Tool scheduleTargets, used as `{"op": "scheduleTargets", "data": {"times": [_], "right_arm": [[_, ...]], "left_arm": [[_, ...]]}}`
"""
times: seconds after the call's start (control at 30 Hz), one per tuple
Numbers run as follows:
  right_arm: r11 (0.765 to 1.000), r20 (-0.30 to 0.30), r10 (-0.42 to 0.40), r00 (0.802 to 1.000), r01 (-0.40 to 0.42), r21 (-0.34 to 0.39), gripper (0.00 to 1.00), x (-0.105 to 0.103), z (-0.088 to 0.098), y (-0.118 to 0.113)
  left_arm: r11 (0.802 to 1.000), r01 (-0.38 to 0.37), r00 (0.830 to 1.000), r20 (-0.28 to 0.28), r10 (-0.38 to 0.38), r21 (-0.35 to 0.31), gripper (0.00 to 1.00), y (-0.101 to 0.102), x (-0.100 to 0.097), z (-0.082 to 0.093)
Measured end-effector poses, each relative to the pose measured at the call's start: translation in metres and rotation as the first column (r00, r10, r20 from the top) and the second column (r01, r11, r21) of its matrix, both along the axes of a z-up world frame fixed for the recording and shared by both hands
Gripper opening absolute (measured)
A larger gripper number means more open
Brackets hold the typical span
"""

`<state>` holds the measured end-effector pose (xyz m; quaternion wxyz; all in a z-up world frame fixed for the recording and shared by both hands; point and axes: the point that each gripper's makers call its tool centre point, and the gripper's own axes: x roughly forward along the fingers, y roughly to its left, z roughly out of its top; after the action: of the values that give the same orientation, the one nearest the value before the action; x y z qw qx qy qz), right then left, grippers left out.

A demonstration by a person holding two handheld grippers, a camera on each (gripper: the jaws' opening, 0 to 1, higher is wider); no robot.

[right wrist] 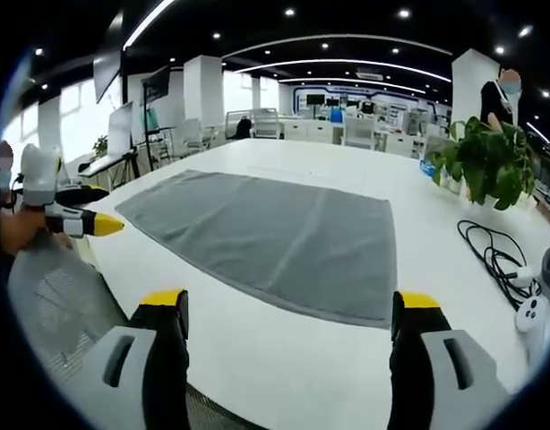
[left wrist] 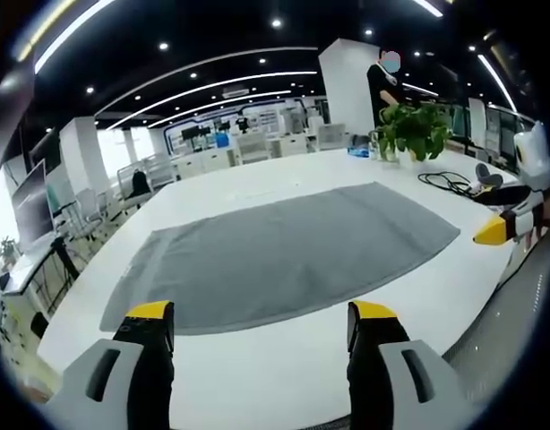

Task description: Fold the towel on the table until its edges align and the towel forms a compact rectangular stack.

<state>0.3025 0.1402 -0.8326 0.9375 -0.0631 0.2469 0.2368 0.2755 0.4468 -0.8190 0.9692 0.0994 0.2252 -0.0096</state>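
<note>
A grey towel (left wrist: pixel 275 255) lies spread flat and unfolded on the white table (left wrist: pixel 257 372); in the right gripper view the towel (right wrist: pixel 266 237) spans the table's middle. My left gripper (left wrist: pixel 262 324) hovers open above the near table edge, short of the towel's near hem, nothing between its yellow-tipped fingers. My right gripper (right wrist: pixel 288 313) is open too, just short of the towel's near edge. The right gripper's yellow tip (left wrist: pixel 492 231) pokes in at the right of the left gripper view. The left gripper's tip (right wrist: pixel 103 224) enters at the left of the right gripper view.
A potted green plant (right wrist: pixel 481 161) stands at the table's far corner, with a person (right wrist: pixel 499 94) behind it. A black cable (right wrist: pixel 490 251) and a white controller (right wrist: pixel 530 313) lie on the table beside the towel. A mesh chair back (right wrist: pixel 55 296) sits at the near edge. Desks and monitors fill the background.
</note>
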Motion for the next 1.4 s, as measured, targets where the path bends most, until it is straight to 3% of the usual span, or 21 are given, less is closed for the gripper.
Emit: {"op": "scheduleTargets", "data": {"times": [0.33,0.43,0.63,0.83,0.9,1.03,1.2,1.3,1.4], "right_arm": [[1.0,-0.008,0.013,1.0,-0.013,-0.028,0.92,-0.001,-0.002,-0.001],[1.0,-0.01,-0.006,1.0,0.006,-0.015,0.91,0.001,-0.001,-0.006],[1.0,-0.006,-0.032,0.999,0.032,-0.001,0.89,0.003,0.004,-0.012],[0.999,0.014,-0.044,0.999,0.044,-0.013,0.88,0.006,0.013,-0.027],[0.999,0.017,-0.048,0.999,0.049,-0.022,0.87,0.007,0.016,-0.035],[0.998,0.038,-0.057,0.998,0.059,-0.039,0.85,0.014,0.024,-0.05],[0.997,0.058,-0.058,0.997,0.06,-0.041,0.81,0.024,0.037,-0.063],[0.997,0.076,-0.043,0.996,0.048,-0.06,0.79,0.029,0.045,-0.07],[0.997,0.084,-0.046,0.995,0.051,-0.064,0.77,0.032,0.051,-0.078]], "left_arm": [[1.0,0.019,1.0,0.008,-0.019,-0.003,0.82,-0.006,-0.001,0.003],[1.0,0.015,1.0,-0.013,-0.015,-0.003,0.84,-0.005,0.0,-0.001],[0.998,0.063,0.998,-0.026,-0.062,0.011,0.86,-0.009,0.001,-0.002],[0.991,0.136,0.991,-0.011,-0.136,0.003,0.86,-0.021,0.002,0.008],[0.98,0.199,0.98,-0.002,-0.199,0.025,0.86,-0.031,0.004,0.013],[0.949,0.315,0.949,-0.01,-0.316,-0.005,0.85,-0.06,0.01,0.017],[0.887,0.461,0.887,0.007,-0.461,0.001,0.84,-0.097,0.023,0.029],[0.859,0.512,0.859,0.037,-0.511,-0.006,0.84,-0.115,0.03,0.04],[0.84,0.542,0.84,0.036,-0.541,-0.029,0.84,-0.129,0.036,0.045]]}}
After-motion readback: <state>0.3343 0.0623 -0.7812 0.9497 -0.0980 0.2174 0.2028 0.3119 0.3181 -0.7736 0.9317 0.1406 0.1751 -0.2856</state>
